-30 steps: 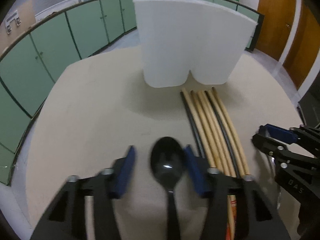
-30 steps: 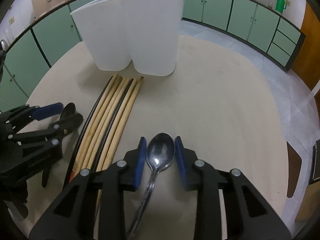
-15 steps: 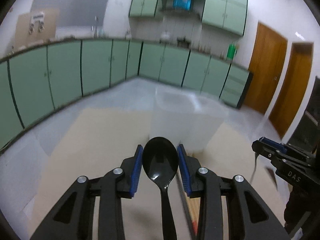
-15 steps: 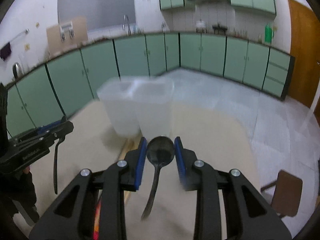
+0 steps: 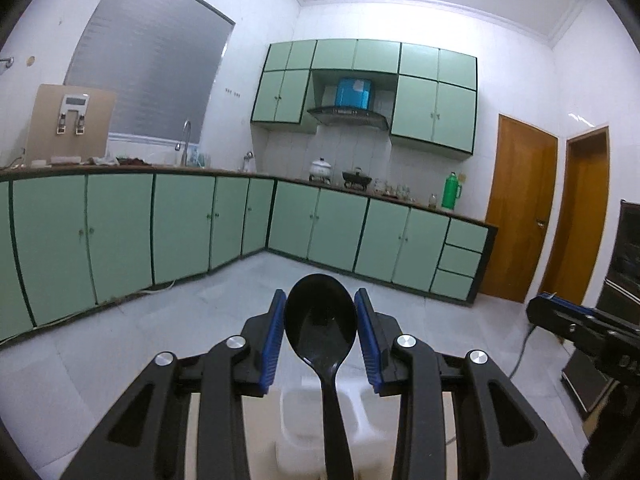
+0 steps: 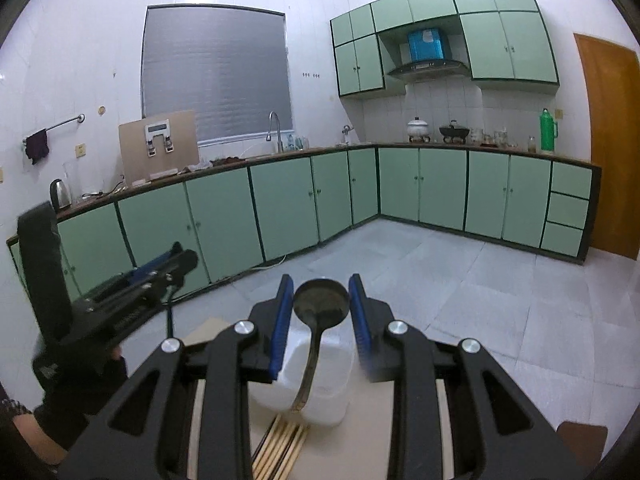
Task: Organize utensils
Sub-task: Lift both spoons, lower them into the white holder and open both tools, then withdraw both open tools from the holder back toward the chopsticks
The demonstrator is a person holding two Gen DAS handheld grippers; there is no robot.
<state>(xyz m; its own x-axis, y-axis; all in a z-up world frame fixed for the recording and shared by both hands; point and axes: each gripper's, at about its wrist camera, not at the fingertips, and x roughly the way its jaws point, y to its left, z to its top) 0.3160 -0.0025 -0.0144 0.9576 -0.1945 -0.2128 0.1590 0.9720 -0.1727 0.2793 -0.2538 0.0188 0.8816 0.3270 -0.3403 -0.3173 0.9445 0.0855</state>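
Observation:
My left gripper (image 5: pixel 320 334) is shut on a black plastic spoon (image 5: pixel 320 328), bowl up, raised high over the white two-compartment holder (image 5: pixel 304 428), which shows below the fingers. My right gripper (image 6: pixel 320 312) is shut on a metal spoon (image 6: pixel 320 302), bowl up, with its handle hanging down toward the same white holder (image 6: pixel 320 376). Chopsticks (image 6: pixel 280 444) lie on the beige table (image 6: pixel 360 448) in front of the holder. The left gripper also shows in the right wrist view (image 6: pixel 176 260), and the right gripper shows in the left wrist view (image 5: pixel 544 312).
Green kitchen cabinets (image 5: pixel 180 220) and a grey tiled floor (image 6: pixel 500 292) fill the background. Wooden doors (image 5: pixel 520 212) stand at the right. A brown chair corner (image 6: pixel 580 440) shows beside the table.
Both grippers have lifted their spoons off the table and tilted up, so the views now look across the kitchen. The holder and chopsticks have dropped to the bottom of the frames.

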